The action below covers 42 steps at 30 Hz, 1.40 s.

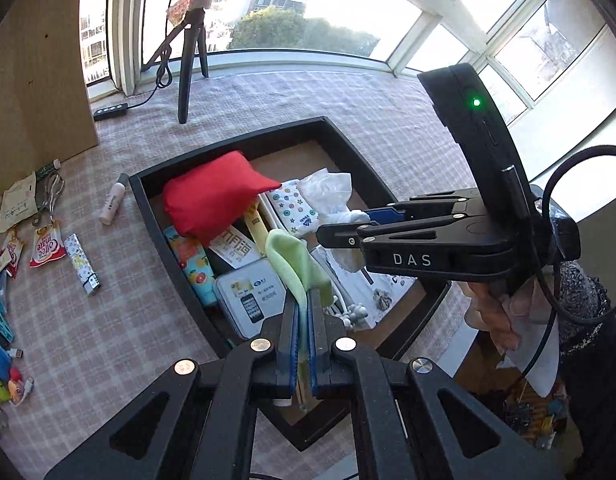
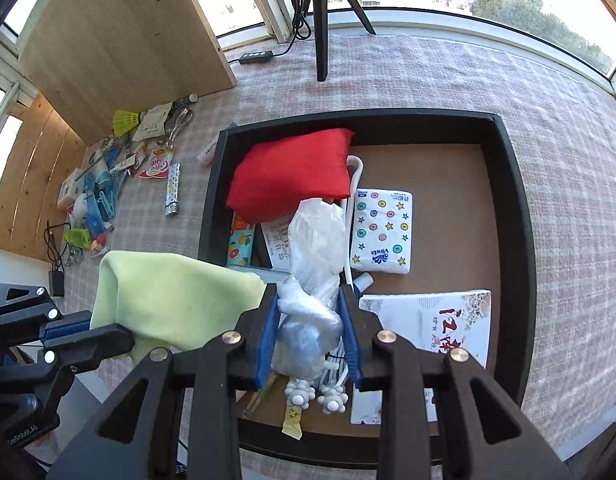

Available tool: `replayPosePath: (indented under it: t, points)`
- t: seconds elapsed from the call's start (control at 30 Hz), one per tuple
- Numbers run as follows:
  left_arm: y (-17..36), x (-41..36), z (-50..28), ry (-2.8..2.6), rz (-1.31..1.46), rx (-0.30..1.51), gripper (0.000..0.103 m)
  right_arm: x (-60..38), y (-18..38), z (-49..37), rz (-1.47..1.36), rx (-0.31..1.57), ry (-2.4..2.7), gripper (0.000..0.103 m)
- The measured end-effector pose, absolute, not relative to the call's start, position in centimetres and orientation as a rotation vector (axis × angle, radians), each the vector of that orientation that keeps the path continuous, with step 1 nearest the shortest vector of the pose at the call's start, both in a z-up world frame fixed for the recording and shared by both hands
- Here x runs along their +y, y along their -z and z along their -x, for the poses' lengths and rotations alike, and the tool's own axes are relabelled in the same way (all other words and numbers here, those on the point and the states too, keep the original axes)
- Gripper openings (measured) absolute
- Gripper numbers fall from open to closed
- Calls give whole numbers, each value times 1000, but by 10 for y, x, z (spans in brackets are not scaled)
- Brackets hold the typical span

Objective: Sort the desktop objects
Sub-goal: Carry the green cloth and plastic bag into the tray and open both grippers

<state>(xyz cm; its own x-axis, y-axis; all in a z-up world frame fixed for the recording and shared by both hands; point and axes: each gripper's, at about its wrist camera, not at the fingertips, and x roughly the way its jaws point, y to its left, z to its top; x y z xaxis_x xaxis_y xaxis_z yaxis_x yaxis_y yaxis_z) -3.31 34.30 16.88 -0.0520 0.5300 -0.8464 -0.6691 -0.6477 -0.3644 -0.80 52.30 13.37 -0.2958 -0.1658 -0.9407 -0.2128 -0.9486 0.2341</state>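
My left gripper (image 1: 305, 294) is shut on a light green cloth (image 1: 295, 264), which hangs over the near left corner of the black tray (image 1: 243, 142). My right gripper (image 2: 307, 292) is shut on a crumpled clear plastic bag (image 2: 316, 248) above the middle of the tray (image 2: 516, 240). Each gripper shows in the other's view: the right gripper (image 1: 344, 222) with the plastic bag (image 1: 328, 192), and the left gripper (image 2: 107, 332) with the green cloth (image 2: 167, 300). In the tray lie a red pouch (image 2: 291, 172), a tissue pack (image 2: 382, 230), a book (image 2: 440, 320), a tin (image 1: 251, 296) and white cables.
Small items lie on the checked tablecloth left of the tray: a Coffee-mate sachet (image 1: 45, 246), a patterned stick (image 1: 81, 264), a white tube (image 1: 113, 204), scissors, clips, a shuttlecock. A tripod (image 1: 187, 64) and a wooden board (image 1: 35, 80) stand behind, by the window.
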Motion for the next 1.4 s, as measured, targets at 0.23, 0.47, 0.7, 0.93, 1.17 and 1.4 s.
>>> replayPosePath:
  t: [0.23, 0.47, 0.7, 0.93, 1.17, 1.4]
  points:
    - [-147, 359, -7, -1749, 1421, 203, 3, 525, -119, -14, 1882, 512, -2427, 29]
    - [-142, 363, -23, -1751, 1437, 238, 49, 522, -113, -21, 1937, 494, -2403, 36]
    - [-148, 347, -17, -1828, 1426, 233, 48, 521, -120, -20, 1909, 514, -2422, 39]
    - [-146, 315, 8, -1919, 1470, 170, 47, 509, -129, -5, 1876, 531, -2460, 39]
    - [-142, 274, 49, -2026, 1510, 109, 46, 481, -148, 42, 1857, 506, -2535, 39]
    - [-132, 240, 100, -2125, 1567, 91, 45, 447, -157, 107, 1879, 529, -2580, 39]
